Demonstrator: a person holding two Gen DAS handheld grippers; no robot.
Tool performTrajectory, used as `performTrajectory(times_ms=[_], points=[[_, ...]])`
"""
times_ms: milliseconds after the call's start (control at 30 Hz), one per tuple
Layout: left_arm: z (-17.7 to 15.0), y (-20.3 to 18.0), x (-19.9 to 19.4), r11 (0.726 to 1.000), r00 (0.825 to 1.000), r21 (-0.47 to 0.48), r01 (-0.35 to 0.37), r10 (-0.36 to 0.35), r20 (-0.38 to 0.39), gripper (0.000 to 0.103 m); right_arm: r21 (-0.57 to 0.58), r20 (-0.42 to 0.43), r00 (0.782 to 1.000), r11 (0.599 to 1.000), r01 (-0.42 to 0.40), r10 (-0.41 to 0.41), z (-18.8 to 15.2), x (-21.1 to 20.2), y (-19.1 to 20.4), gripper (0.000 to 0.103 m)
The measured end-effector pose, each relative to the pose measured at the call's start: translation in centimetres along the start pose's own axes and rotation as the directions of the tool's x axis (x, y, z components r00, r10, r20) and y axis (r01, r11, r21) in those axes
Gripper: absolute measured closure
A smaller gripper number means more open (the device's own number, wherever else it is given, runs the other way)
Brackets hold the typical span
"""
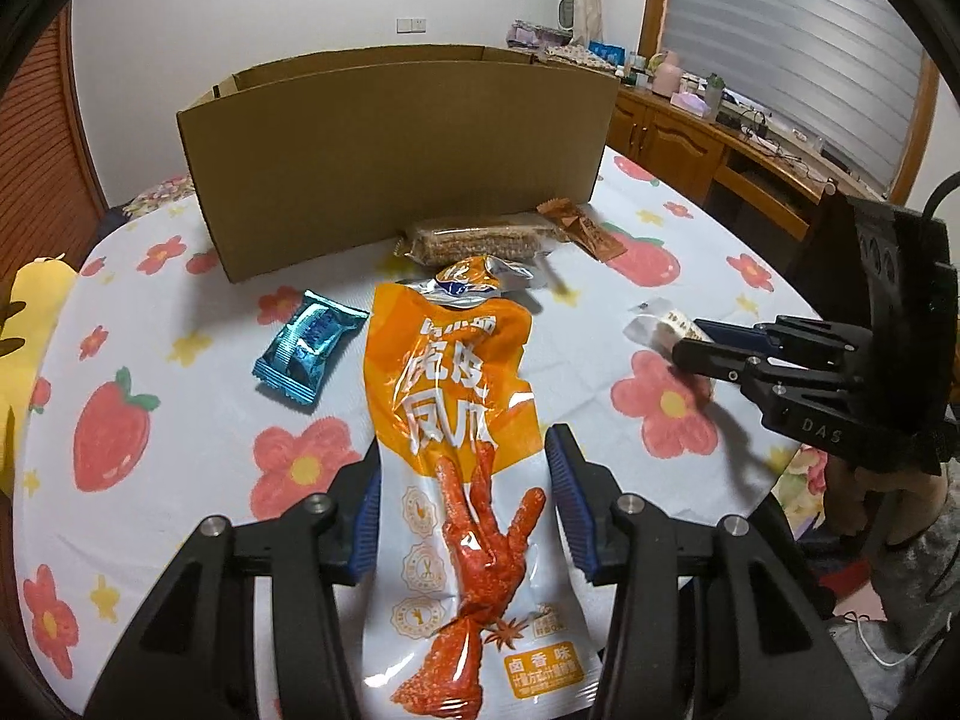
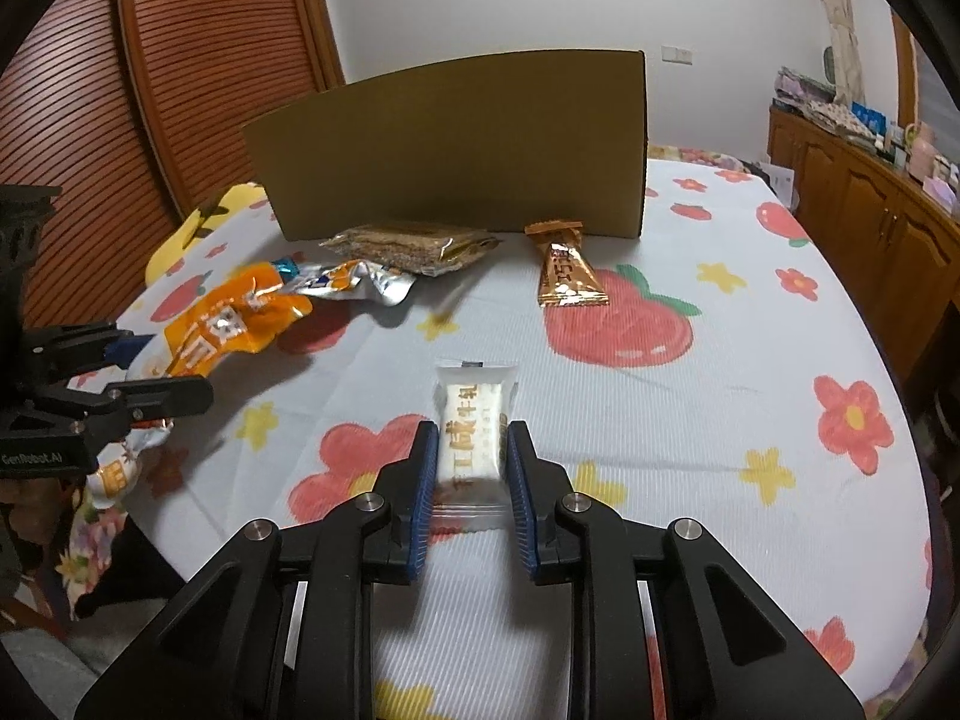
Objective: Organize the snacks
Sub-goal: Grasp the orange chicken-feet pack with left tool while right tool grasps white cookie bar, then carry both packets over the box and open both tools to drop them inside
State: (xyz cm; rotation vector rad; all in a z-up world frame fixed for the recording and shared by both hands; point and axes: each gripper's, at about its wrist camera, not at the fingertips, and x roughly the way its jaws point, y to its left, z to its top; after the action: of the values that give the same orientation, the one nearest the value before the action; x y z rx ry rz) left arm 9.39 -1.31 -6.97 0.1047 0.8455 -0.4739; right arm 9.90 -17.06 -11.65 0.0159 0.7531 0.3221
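Here the left gripper (image 1: 468, 510) has its jaws apart on either side of the long orange chicken-foot packet (image 1: 462, 480), which lies flat on the flowered tablecloth (image 1: 150, 420). The right gripper (image 2: 468, 468) likewise stands apart around the small white candy packet (image 2: 474, 438), near the middle of the table. Farther off, a cracker pack (image 2: 408, 246) and a brown bar (image 2: 567, 270) lie just before the cardboard box (image 1: 390, 162), with a blue sweet (image 1: 306, 348) to the left.
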Motion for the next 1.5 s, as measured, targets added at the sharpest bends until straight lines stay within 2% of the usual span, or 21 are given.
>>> performTrajectory(times_ms=[267, 767, 1500], points=[[0.1, 0.9, -0.7, 0.999, 0.999, -0.042, -0.015, 0.017, 0.041, 0.055, 0.001, 0.008, 1.0, 1.0, 0.0, 0.0, 0.0, -0.1, 0.1, 0.082], [-0.8, 3.6, -1.7, 0.993, 0.997, -0.113, -0.041, 0.048, 0.064, 0.056, 0.021, 0.015, 1.0, 1.0, -0.006, 0.005, 0.0, -0.2, -0.2, 0.082], [2.1, 4.5, -4.4, 0.989, 0.98, -0.134, -0.058, 0.082, 0.182, 0.056, 0.013, 0.068, 0.998, 1.0, -0.009, 0.008, 1.6, -2.0, -0.3, 0.082]])
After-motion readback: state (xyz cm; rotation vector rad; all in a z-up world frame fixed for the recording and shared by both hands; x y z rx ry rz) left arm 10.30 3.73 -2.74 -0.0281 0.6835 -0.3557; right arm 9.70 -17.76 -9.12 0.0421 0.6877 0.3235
